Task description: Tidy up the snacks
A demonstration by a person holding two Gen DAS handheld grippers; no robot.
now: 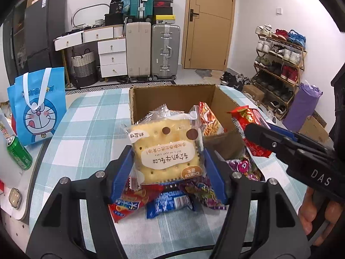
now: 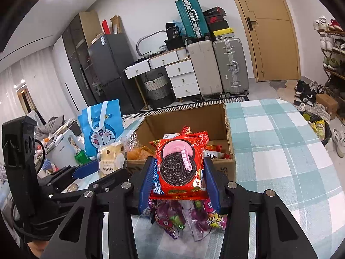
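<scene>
In the left wrist view my left gripper is shut on a clear-wrapped yellow cracker pack, lifted above a heap of loose snack packets on the checked tablecloth. An open cardboard box with several snacks inside stands just behind. My right gripper is shut on a red Oreo pack, held over purple candy wrappers in front of the cardboard box. The right gripper with its red Oreo pack shows at the right of the left wrist view; the cracker pack shows at the left of the right wrist view.
A blue cartoon gift bag and a green can stand left of the box, with a white kettle beside them. The tablecloth spreads right of the box. Suitcases, drawers and a shoe rack line the room behind.
</scene>
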